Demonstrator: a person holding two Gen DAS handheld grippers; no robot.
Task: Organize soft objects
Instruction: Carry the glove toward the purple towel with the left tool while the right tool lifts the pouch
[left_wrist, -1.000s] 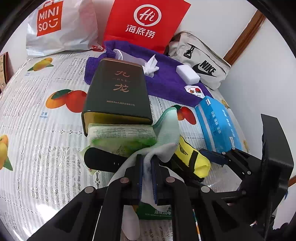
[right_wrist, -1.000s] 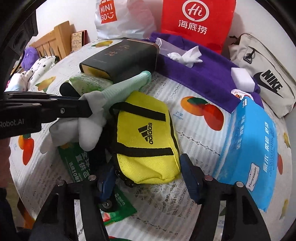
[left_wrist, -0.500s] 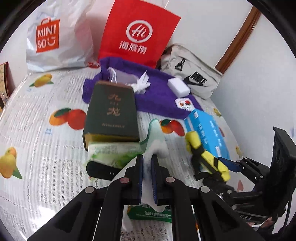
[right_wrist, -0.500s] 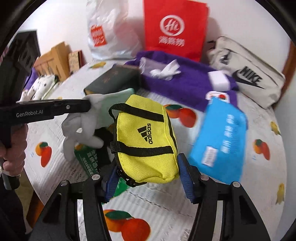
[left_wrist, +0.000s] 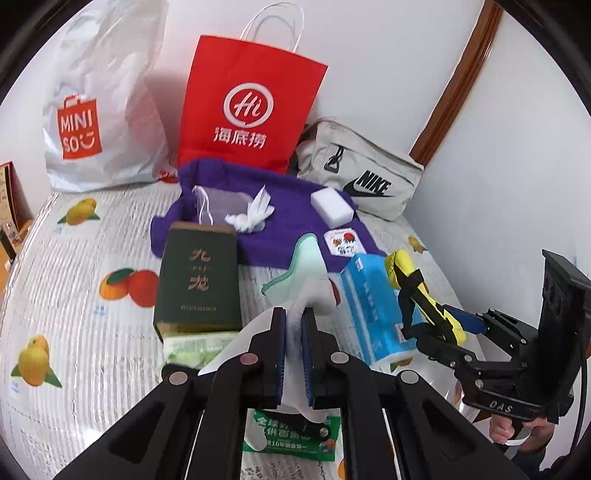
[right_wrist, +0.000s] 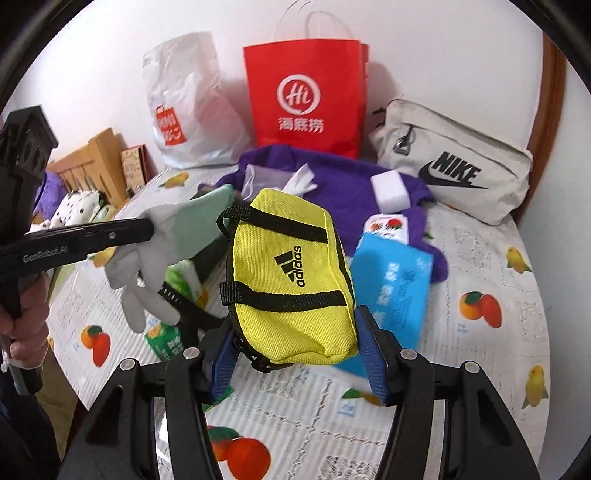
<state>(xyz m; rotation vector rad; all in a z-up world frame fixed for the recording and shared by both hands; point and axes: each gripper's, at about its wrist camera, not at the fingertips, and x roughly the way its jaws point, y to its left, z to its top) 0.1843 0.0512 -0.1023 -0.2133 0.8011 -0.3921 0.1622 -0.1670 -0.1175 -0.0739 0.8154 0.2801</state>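
The left wrist view looks down its own left hand-held gripper (left_wrist: 293, 325), whose blue pads are pinched tight on a white glove with a mint-green cuff (left_wrist: 308, 269), the cuff standing up beyond the fingertips above the table (left_wrist: 66, 258). This view alone shows the dark green box (left_wrist: 197, 280) in full, lying flat with gold characters, a green-and-white soft pack (left_wrist: 188, 347) just in front of it, and a green packet (left_wrist: 295, 432) below the jaws. From the right wrist view the glove (right_wrist: 162, 251) shows side on, its limp fingers dangling in the air from the black gripper arm, with a hand (right_wrist: 22, 325) on the handle at the far left; a wooden headboard (right_wrist: 92, 162) appears only here. In this view the right hand-held gripper (right_wrist: 295, 358) stands about half open, its blue pads pressing both sides of the yellow Adidas pouch (right_wrist: 291, 280), held clear of the table; the left view catches that pouch (left_wrist: 410, 280) only edge on. Both views share the fruit-printed lace tablecloth (right_wrist: 480, 369), a purple towel (left_wrist: 288, 229) bearing a white sponge block (left_wrist: 330, 206), and a blue tissue pack (right_wrist: 399, 280). Against the white wall (left_wrist: 388, 55) lean a white Miniso bag (left_wrist: 99, 110), a red paper bag (left_wrist: 247, 110) and a beige Nike bag (left_wrist: 362, 177).
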